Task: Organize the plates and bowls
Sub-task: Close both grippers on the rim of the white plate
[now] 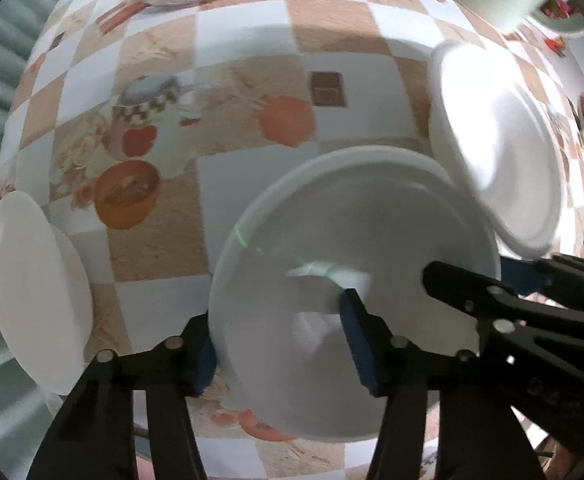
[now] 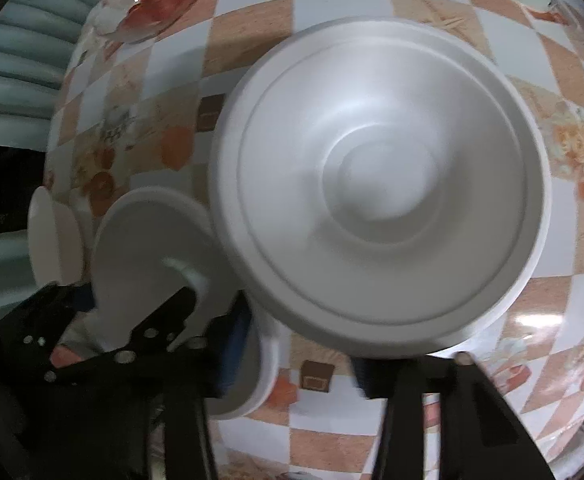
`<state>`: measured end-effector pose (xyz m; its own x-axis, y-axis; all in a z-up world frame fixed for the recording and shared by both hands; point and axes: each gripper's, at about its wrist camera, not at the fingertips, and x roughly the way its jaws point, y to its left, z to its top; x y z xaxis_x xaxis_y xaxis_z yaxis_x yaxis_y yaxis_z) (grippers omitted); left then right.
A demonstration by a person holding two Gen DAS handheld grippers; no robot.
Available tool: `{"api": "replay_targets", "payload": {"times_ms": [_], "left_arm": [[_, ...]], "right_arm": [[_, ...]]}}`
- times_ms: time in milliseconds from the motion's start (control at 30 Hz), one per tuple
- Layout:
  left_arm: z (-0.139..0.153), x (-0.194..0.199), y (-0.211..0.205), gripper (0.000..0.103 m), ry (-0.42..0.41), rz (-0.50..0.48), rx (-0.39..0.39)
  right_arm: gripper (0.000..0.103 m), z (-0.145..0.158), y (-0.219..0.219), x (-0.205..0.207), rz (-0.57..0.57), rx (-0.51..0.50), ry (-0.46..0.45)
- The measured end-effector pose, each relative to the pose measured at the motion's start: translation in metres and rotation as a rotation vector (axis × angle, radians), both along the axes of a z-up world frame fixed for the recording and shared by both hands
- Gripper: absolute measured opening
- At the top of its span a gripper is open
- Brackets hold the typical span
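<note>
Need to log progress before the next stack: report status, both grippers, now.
Left gripper open, astride rim of white bowl. Right gripper at near rim of large plate, fingertips hidden, grip unclear. Plate overhangs bowl's edge; may snag a lift.

Left gripper (image 1: 279, 344) is sitting at bottom centre of the left wrist frame, pointing down, jaws straddling a bowl (image 1: 352, 272) rim, one pad inside, one outside. Right gripper (image 2: 296, 364) is occupying the bottom of the right wrist frame, jaws partly closed. Grip contact is unclear due to blur. It is also showing at lower right of the left view.
</note>
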<state>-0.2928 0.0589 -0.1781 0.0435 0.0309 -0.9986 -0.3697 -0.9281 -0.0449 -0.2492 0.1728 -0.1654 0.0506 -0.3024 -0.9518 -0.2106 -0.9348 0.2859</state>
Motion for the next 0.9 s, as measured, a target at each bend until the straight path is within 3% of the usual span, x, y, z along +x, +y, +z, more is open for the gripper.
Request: {"api": "replay_targets", "payload": {"times_ms": [200, 567, 900], "left_arm": [[-0.003, 0.020, 0.002, 0.039, -0.031, 0.009, 0.020], [-0.014, 0.073, 0.013, 0.038, -0.042, -0.019, 0.015], [-0.032, 0.087, 0.019, 0.036, -0.010, -0.008, 0.003]], "right_arm": [[0.028, 0.000, 0.004, 0.028, -0.002, -0.004, -0.017], [0.028, -0.005, -0.004, 0.093, 0.016, 0.031, -0.056], [0.028, -0.010, -0.034, 0.084, 0.029, 0.049, -0.041]]}}
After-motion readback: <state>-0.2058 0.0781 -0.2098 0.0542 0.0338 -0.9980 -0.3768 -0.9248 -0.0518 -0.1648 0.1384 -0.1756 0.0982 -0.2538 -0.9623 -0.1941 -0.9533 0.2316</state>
